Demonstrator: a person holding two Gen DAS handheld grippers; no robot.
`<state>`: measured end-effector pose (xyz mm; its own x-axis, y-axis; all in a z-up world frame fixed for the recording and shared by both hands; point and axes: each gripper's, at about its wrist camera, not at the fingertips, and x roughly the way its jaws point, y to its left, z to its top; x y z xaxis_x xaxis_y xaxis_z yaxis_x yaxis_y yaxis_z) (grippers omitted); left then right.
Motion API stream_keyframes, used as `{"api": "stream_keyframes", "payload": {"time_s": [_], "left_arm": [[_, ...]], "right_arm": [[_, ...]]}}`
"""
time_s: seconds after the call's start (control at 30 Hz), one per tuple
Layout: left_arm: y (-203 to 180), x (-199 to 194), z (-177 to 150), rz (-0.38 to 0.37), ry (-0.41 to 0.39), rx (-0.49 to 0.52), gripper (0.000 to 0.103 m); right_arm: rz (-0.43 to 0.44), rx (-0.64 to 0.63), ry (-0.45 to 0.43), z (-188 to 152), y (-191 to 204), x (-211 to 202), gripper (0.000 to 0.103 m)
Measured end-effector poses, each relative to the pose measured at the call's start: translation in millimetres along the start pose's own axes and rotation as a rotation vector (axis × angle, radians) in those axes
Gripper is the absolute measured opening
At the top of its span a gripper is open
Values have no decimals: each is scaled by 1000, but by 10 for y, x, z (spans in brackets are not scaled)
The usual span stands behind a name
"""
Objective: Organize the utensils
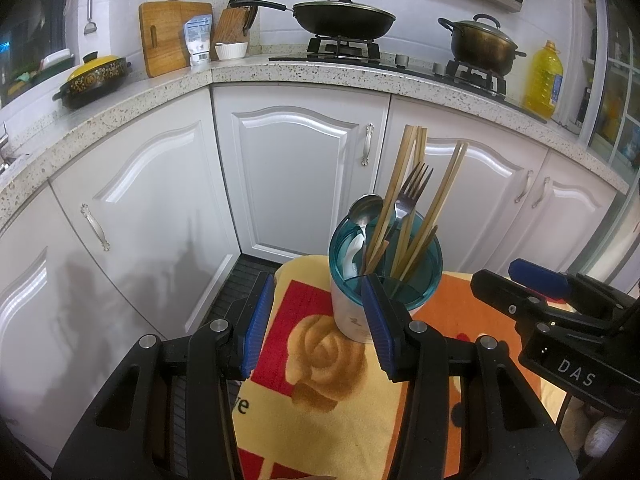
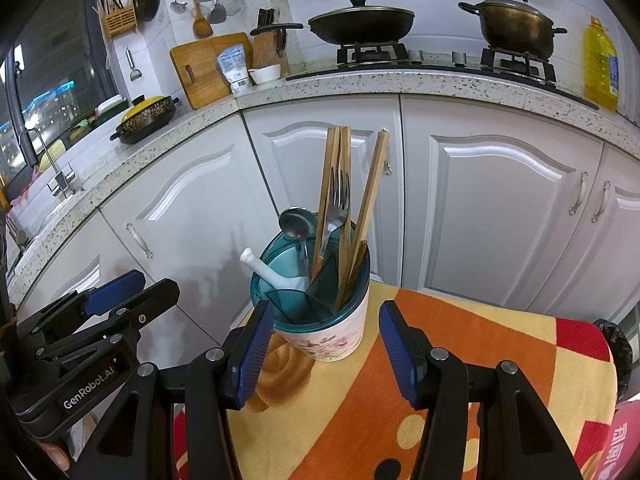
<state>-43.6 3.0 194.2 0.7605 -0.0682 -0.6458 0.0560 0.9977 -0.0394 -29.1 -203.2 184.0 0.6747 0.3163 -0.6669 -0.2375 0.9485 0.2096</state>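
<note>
The utensil holder [image 2: 320, 312] sits upright on a patterned cloth [image 2: 460, 360], packed with wooden chopsticks [image 2: 344, 184], a fork [image 2: 336, 208], a metal spoon [image 2: 298, 222] and a white ceramic spoon [image 2: 272, 274] on its left side. Both grippers hang just near of it, left gripper [image 1: 320, 320] and right gripper [image 2: 324, 344] each about half open, gripping nothing. White cabinets [image 2: 500, 208] stand behind.
</note>
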Motion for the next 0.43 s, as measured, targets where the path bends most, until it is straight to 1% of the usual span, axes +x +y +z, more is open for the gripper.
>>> {"api": "stream_keyframes", "payload": {"time_s": [0.27,0.37,0.43], "left_arm": [[-6,-1,3,-3,-2,1,45],[-20,-12,0,-4,-12,15,45],[-18,-17,-6,-3,-10,20,45]], "right_arm": [[1,3,6,-14,-25,13,53],[0,19,-7,-51,-116,-4,53],[-23,28,-9,-101,-224,-1,53]]}}
